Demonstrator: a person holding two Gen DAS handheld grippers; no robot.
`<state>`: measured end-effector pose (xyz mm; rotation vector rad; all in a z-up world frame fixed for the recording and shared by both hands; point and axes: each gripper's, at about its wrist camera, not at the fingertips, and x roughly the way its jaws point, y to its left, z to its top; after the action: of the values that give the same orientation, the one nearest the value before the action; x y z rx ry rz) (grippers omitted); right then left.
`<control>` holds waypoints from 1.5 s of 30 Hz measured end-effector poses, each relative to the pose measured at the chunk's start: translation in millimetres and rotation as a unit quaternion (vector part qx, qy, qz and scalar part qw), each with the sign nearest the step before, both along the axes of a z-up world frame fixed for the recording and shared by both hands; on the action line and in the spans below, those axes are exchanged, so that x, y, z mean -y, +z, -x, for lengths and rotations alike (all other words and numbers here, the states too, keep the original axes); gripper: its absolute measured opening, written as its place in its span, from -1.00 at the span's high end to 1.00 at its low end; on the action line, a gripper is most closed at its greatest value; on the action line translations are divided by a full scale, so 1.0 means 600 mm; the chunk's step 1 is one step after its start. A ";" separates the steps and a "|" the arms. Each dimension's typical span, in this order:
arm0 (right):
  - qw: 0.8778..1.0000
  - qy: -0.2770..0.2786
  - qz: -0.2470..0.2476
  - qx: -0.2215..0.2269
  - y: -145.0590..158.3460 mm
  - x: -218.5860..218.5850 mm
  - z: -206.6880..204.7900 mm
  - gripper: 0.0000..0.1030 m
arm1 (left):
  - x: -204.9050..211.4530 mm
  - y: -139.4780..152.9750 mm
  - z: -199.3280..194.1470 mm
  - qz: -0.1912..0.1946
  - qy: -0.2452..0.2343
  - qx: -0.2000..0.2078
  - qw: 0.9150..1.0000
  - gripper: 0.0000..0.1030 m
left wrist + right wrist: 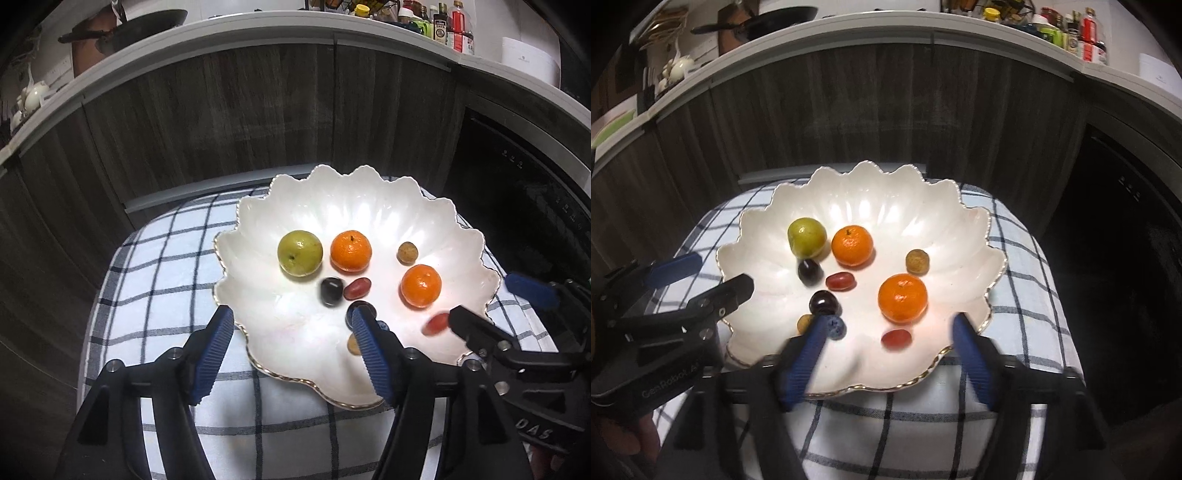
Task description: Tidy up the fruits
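Note:
A white scalloped bowl sits on a checked cloth. It holds a green fruit, two oranges, dark and red grapes, a blueberry and small brown fruits. My left gripper is open and empty at the bowl's near left rim. My right gripper is open and empty over the bowl's near rim, just above a red grape.
The checked cloth covers a small raised surface in front of dark wood cabinets. A counter above holds a pan and bottles. A dark appliance stands at the right.

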<state>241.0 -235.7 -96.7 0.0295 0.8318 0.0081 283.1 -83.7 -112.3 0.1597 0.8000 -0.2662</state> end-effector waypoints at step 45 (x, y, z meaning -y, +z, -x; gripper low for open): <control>0.998 -0.033 0.007 0.045 0.106 0.002 0.122 -0.59 | -0.047 0.123 0.152 0.014 0.043 0.057 0.997 -0.96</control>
<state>167.5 -236.6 -33.0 0.0425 0.7396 -0.0588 192.0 -55.8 -38.3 0.1118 0.6880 -0.1847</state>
